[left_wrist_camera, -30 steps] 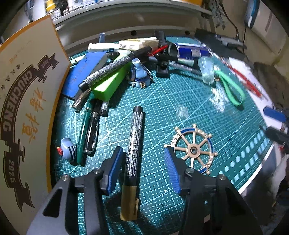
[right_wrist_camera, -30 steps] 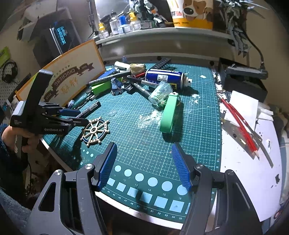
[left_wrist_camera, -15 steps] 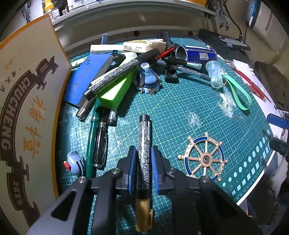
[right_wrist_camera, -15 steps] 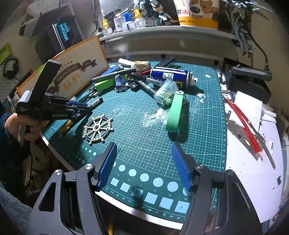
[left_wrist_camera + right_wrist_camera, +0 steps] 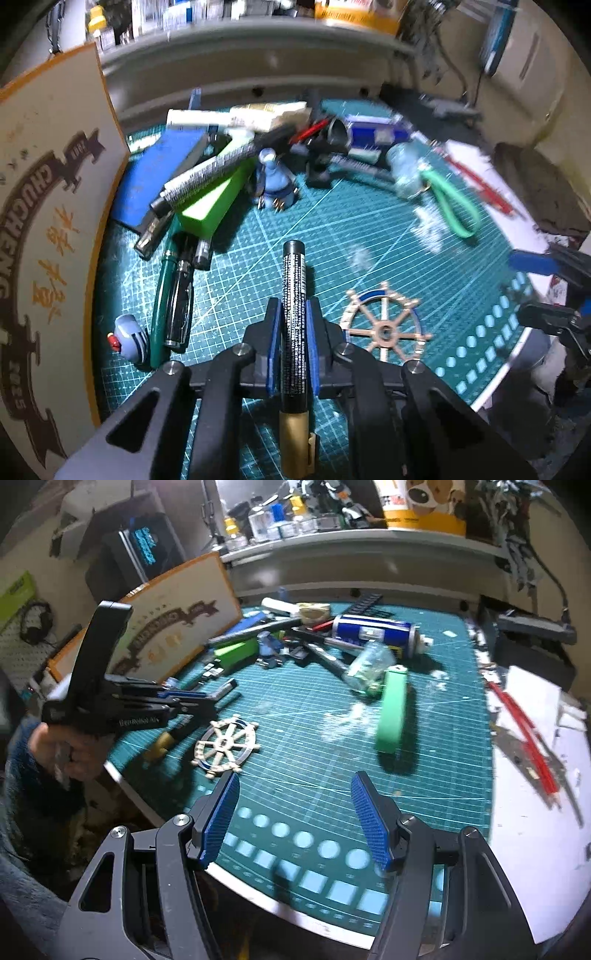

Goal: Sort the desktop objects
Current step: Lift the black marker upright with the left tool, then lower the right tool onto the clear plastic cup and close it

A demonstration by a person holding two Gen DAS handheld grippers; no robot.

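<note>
The marker [image 5: 293, 314] is clamped between the blue pads of the left gripper [image 5: 293, 325], its black cap pointing ahead and its gold end [image 5: 293, 443] trailing back between the arms. It is seen above the green cutting mat [image 5: 332, 229] on the worktop; whether it touches the mat cannot be told. Just right of the left gripper lies a ship's wheel [image 5: 384, 328]. To the left, a green pen [image 5: 162, 295] and a black pen [image 5: 179, 295] lie side by side, with a small blue figure [image 5: 127, 338] beside them. Ahead, a heap is formed by a green block [image 5: 214, 199], a second marker [image 5: 210, 173], a blue can [image 5: 373, 134] and a blue toy [image 5: 273, 181]. A cream board [image 5: 48, 229] stands along the left edge. The right gripper [image 5: 295, 816] is held wide open with nothing in it over the mat's near edge; a green strap [image 5: 393, 709] lies ahead of it.
</note>
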